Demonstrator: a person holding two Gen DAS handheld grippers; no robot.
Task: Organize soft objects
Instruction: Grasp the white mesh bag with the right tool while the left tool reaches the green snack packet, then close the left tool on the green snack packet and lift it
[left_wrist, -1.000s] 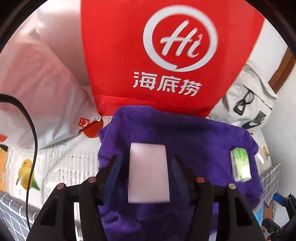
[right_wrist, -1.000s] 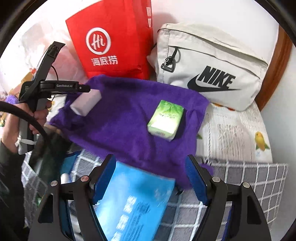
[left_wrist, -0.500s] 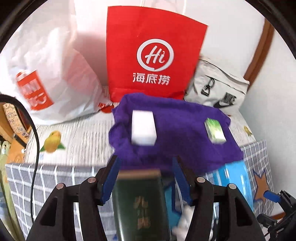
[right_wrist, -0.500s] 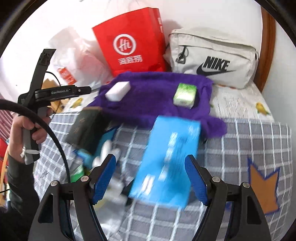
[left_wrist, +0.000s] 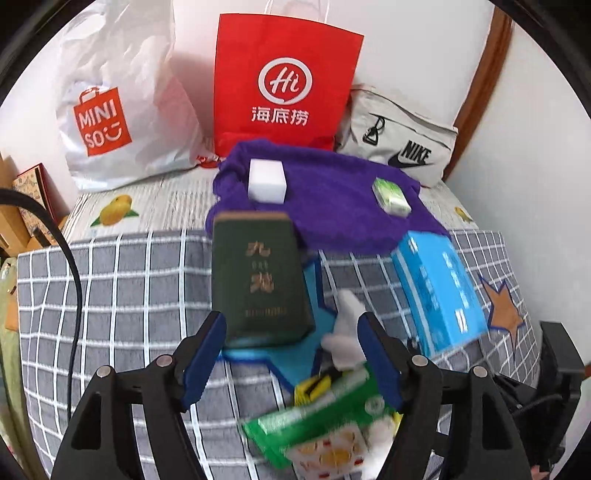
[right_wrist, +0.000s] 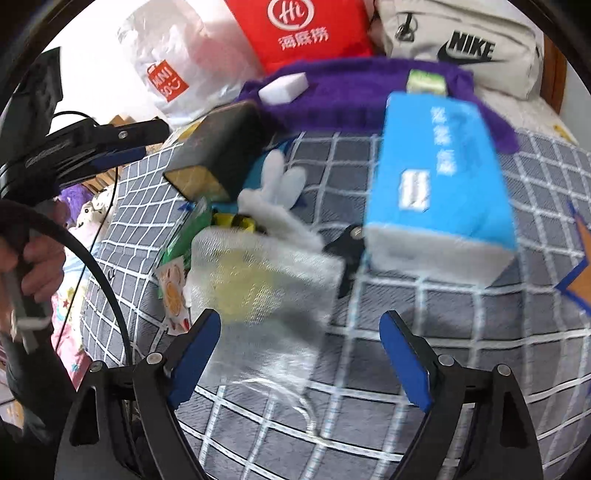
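Left gripper (left_wrist: 290, 345) wide open, empty, above dark green rectangular box (left_wrist: 258, 277); right gripper (right_wrist: 299, 354) wide open, empty, over white mesh pouch (right_wrist: 258, 273).

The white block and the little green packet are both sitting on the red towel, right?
Not quite: the towel is purple, not red. The left wrist view shows the white block and the little green packet both sitting on that purple towel. The red thing is the paper bag standing behind it.

Red paper bag (left_wrist: 286, 79), MINISO bag (left_wrist: 110, 110) and Nike pouch (left_wrist: 400, 147) line the wall.
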